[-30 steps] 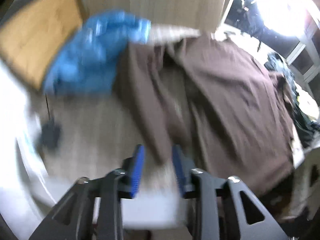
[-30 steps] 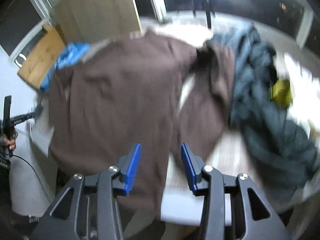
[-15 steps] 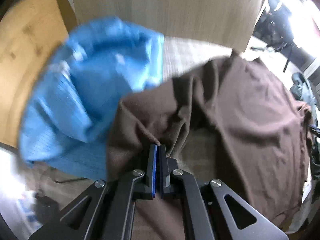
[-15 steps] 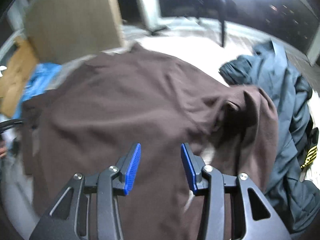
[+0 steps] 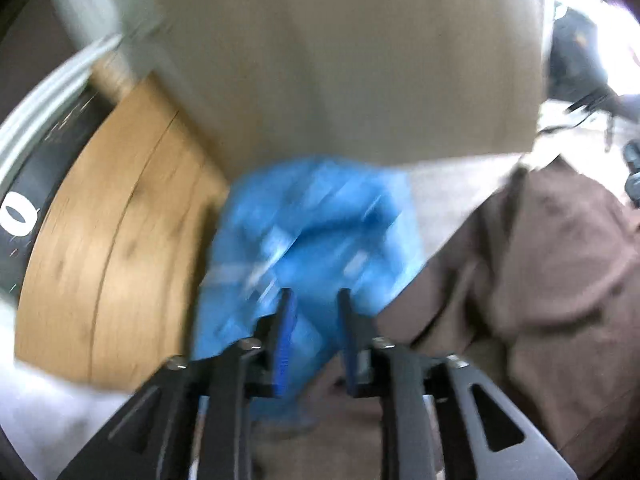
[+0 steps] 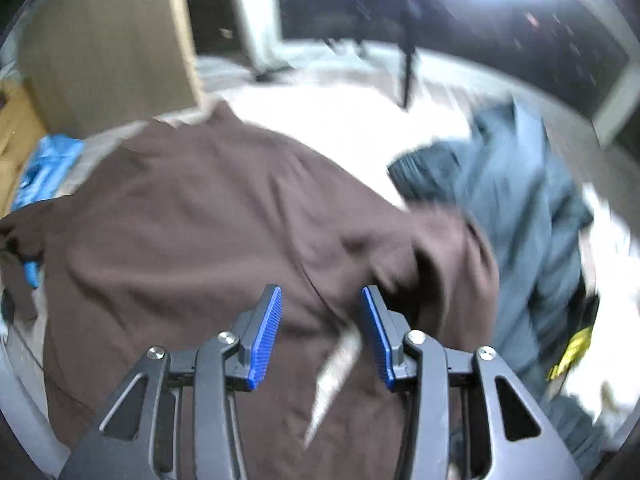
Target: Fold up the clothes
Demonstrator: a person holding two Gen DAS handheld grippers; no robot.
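The right gripper (image 6: pixel 320 336) hangs half-open and empty over the brown shirt (image 6: pixel 208 232), whose sleeve lies just right; the left gripper (image 5: pixel 314 340) is opening, empty, over blue cloth (image 5: pixel 316 236).

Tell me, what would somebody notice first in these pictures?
The big brown garment spread over most of the table, right under the right gripper, whose blue pads stand open above it. Next comes the bright blue garment, crumpled at the brown one's left edge, in front of the left gripper, whose jaws are opening. A dark grey-blue jacket lies heaped on the right.
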